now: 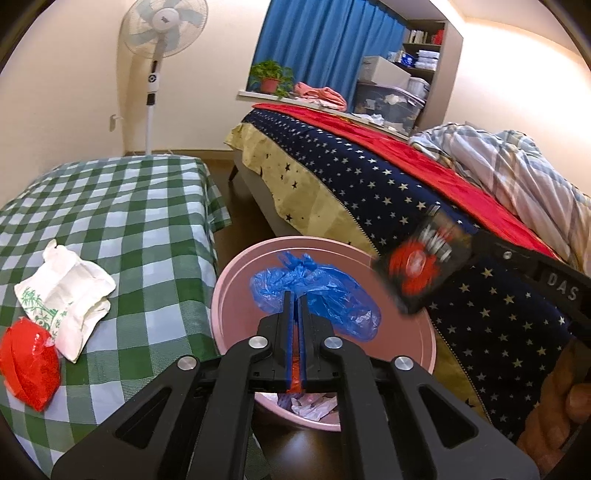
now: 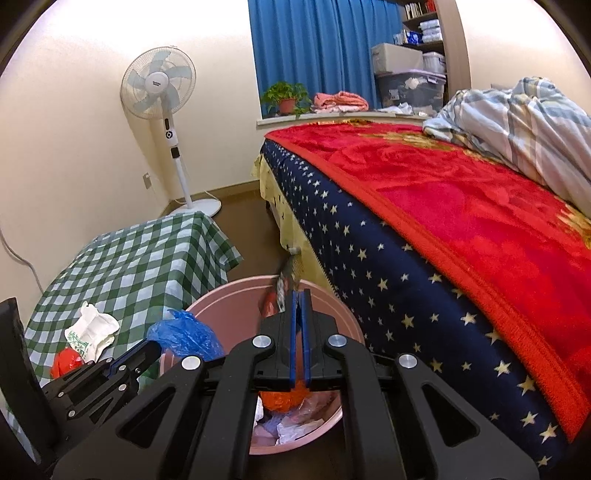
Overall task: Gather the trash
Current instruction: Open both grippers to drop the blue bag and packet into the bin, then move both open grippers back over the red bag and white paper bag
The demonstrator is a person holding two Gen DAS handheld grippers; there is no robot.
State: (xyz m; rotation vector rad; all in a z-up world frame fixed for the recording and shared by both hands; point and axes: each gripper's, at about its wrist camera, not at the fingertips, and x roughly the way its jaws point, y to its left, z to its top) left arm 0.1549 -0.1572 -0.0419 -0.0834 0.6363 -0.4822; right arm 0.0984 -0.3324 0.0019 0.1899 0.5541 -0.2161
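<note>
A pink bin (image 1: 421, 332) (image 2: 332, 306) stands on the floor between the table and the bed, with crumpled trash inside. My left gripper (image 1: 295, 295) is shut on a blue plastic bag (image 1: 332, 295) and holds it over the bin; the bag also shows in the right wrist view (image 2: 184, 334). My right gripper (image 2: 300, 293) is shut on a black and red snack wrapper (image 2: 282, 284) over the bin; the wrapper shows blurred in the left wrist view (image 1: 424, 262). A white paper bag (image 1: 70, 284) (image 2: 94, 330) and a red plastic wad (image 1: 29, 365) (image 2: 64, 360) lie on the table.
The green checked table (image 1: 122, 206) (image 2: 140, 254) is on the left. The bed with a starred cover (image 1: 369, 173) (image 2: 388, 266) and red blanket is on the right. A standing fan (image 1: 162, 33) (image 2: 162, 88) is by the far wall.
</note>
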